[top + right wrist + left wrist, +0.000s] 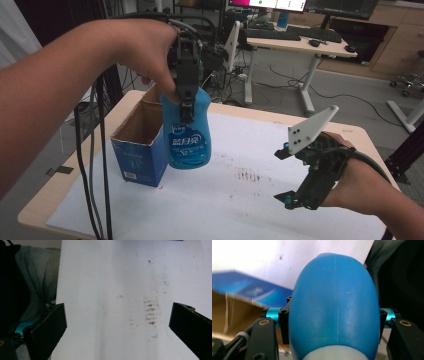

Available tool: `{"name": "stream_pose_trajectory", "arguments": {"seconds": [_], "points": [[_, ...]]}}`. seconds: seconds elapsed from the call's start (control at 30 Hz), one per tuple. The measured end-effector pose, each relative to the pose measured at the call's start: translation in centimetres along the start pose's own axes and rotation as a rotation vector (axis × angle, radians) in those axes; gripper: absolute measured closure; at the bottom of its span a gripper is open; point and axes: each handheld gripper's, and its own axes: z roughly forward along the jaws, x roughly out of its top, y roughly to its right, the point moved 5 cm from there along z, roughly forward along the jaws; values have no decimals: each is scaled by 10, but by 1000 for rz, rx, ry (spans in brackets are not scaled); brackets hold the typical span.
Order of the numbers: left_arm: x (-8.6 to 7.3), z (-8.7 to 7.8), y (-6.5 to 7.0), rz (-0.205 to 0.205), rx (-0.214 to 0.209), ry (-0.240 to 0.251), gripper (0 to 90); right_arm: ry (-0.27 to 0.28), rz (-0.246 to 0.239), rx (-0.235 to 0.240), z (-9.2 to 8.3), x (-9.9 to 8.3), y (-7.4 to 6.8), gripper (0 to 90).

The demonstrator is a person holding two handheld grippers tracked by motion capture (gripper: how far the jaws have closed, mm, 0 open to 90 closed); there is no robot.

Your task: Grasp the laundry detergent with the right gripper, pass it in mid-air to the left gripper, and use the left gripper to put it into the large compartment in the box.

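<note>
So: blue bottle (187,135) hangs in the air, clamped near its top by the left tool (186,97), just beside the open cardboard box (140,145) at the counter's (240,200) left side. Pickup looks done; lowering it into the box is left, I'd judge. Right tool (282,175) sits jaws wide apart, empty, over bare white counter. Box rim is close; open room to the right.

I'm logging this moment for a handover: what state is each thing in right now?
Blue bottle: lifted off the table, hanging upright beside the box, clamped near its top.
Cardboard box: standing upright on the white sheet, top open.
Left gripper: pointing down, shut on the blue bottle.
Right gripper: jaws wide open, nothing between them, above the white sheet.
</note>
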Motion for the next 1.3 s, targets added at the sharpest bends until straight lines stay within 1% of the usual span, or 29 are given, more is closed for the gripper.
{"name": "stream_pose_trajectory", "arguments": {"seconds": [0.1, 0.13, 0.17, 0.23, 0.27, 0.3, 0.33, 0.37, 0.4, 0.43, 0.47, 0.5, 0.57, 0.63, 0.67, 0.7, 0.73, 0.77, 0.83, 0.87, 0.9, 0.93, 1.03, 1.07, 1.1, 1.2, 1.23, 1.27, 1.3], "points": [[-12, -9, -12, -81, -2, -14, 389, -3, 7, -1, -6, -2, 3, 6], [-12, -9, -12, -81, -2, -14, 389, -3, 7, -1, -6, -2, 3, 6], [-19, -16, -20, -127, 10, -5, 389, -10, 9, 1, -7, -5, 3, 6], [-27, -23, -28, -186, 17, 8, 389, -23, 5, 5, -5, -8, 1, 6], [-27, -23, -28, -186, 17, 8, 389, -23, 5, 5, -5, -8, 1, 6], [-35, -30, -35, -262, 23, 28, 389, -34, 4, 7, -2, -10, 0, 6], [-35, -30, -35, -262, 23, 28, 389, -41, -3, 5, -1, -10, -1, 6], [-43, -37, -42, -333, 26, 42, 389, -46, -5, 5, -1, -10, -1, 6], [-46, -39, -45, -368, 27, 52, 389, -43, -7, 5, -1, -10, -1, 6], [-49, -42, -48, -392, 29, 53, 389, -43, -6, 5, -1, -9, -1, 6], [-49, -42, -48, -392, 29, 53, 389, -43, -6, 5, -1, -9, -1, 6], [-55, -45, -53, -459, 29, 63, 389, -44, -17, 6, 0, -7, -1, 6], [-60, -46, -57, -528, 31, 63, 389, -45, -21, 6, 0, -5, -1, 6], [-65, -46, -62, -601, 39, 49, 389, -45, -25, 10, 1, -4, -1, 6], [-65, -46, -62, -601, 39, 49, 389, -45, -25, 10, 1, -4, -1, 6], [-69, -45, -66, -662, 57, 39, 389, -49, -24, 6, 2, -3, -1, 6], [-69, -45, -66, -662, 57, 39, 389, -49, -26, 4, 3, -3, -1, 6], [-73, -43, -71, -727, 70, 28, 389, -52, -28, 5, 3, -3, -1, 6], [-77, -42, -75, -760, 83, 20, 389, -57, -30, 2, 4, -3, -1, 6], [-77, -42, -75, -760, 83, 20, 389, -57, -30, 2, 4, -3, -1, 6], [-80, -39, -78, -789, 87, 10, 389, -60, -32, 3, 5, -3, -1, 7], [-81, -37, -80, -801, 88, 8, 389, -60, -33, 0, 5, -3, -1, 7], [-83, -30, -83, -810, 87, -3, 389, -61, -31, 0, 5, -3, -1, 7], [-83, -30, -83, -810, 87, -3, 389, -61, -31, 0, 5, -3, -1, 7], [-84, -26, -85, -802, 86, -11, 388, -59, -28, 1, 6, -3, -1, 7], [-83, -22, -86, -803, 87, -11, 389, -51, -21, 1, 7, -3, -1, 7], [-82, -18, -88, -769, 101, -12, 388, -53, -19, 3, 7, -4, -1, 7], [-82, -18, -88, -769, 101, -12, 388, -49, -18, 4, 8, -4, -1, 7], [-81, -13, -89, -766, 100, -15, 388, -52, -15, 5, 9, -5, -1, 7]]}}
